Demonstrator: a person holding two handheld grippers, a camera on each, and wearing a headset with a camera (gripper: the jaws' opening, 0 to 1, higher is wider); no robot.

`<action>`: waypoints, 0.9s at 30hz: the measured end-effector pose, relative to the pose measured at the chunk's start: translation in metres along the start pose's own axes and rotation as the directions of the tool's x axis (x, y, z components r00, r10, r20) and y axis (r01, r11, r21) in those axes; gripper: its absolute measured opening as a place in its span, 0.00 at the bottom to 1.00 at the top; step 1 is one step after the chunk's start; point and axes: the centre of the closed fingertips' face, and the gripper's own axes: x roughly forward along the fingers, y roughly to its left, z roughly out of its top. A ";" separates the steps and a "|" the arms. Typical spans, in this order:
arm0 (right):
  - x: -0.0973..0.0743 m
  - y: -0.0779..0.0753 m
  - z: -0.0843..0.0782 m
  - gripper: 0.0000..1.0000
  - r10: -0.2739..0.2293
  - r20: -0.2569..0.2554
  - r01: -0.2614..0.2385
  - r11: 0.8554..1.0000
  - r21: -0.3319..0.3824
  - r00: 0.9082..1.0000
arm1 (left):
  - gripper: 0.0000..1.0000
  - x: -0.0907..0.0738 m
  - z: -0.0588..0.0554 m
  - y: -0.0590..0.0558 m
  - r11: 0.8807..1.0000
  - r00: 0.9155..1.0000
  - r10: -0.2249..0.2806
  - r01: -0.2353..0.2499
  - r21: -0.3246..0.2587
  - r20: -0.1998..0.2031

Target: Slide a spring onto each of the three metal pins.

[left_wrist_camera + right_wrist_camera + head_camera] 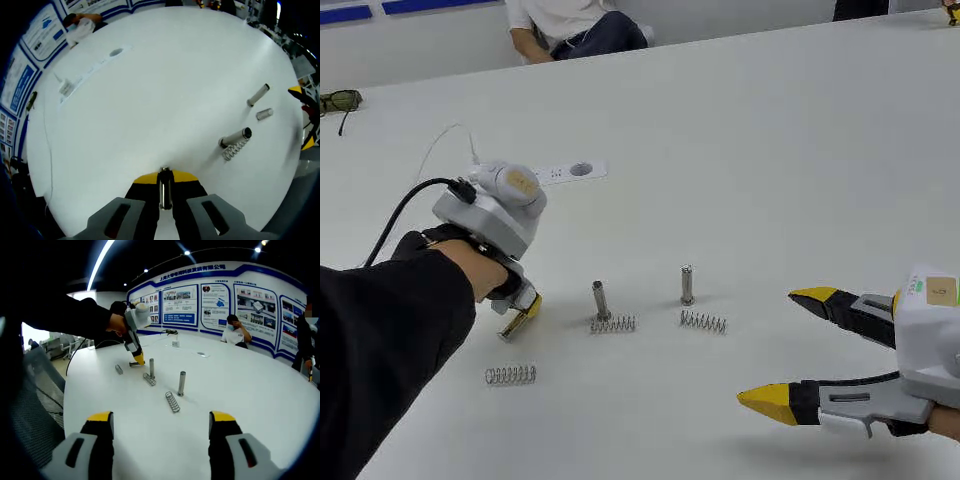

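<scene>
Two metal pins stand upright on the white table (740, 150): one pin (601, 299) (151, 368) left of centre, the other pin (687, 284) (181, 383) to its right. A spring (612, 324) lies at the first pin's foot, a second spring (703, 321) lies by the other, and a third spring (510, 375) lies nearer me on the left. My left gripper (523, 312) (165, 176) is shut on a third metal pin (165, 192) (508, 329), low over the table left of the standing pins. My right gripper (790, 348) (161, 420) hangs open to their right with nothing in it.
A white strip with a round hole (565, 172) and a thin white cable (440, 145) lie behind the left gripper. A person (575, 25) sits at the far edge. Dark glasses (338, 100) rest at the far left. A black cable (405, 215) trails from the left gripper.
</scene>
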 end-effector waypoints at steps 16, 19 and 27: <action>0.002 0.004 0.010 0.79 0.018 0.007 -0.018 0.999 -0.031 1.000 | 0.07 -0.028 0.001 -0.001 1.000 0.996 0.005 -0.004 -0.017 0.085; 0.002 0.005 0.013 0.79 0.021 0.009 -0.021 0.999 -0.037 1.000 | 0.07 -0.031 -0.001 0.000 1.000 0.995 0.006 -0.003 -0.027 0.099; 0.002 0.007 0.017 0.79 0.028 0.008 -0.027 0.998 -0.051 1.000 | 0.07 -0.037 -0.011 0.005 0.998 0.992 0.011 -0.003 -0.064 0.130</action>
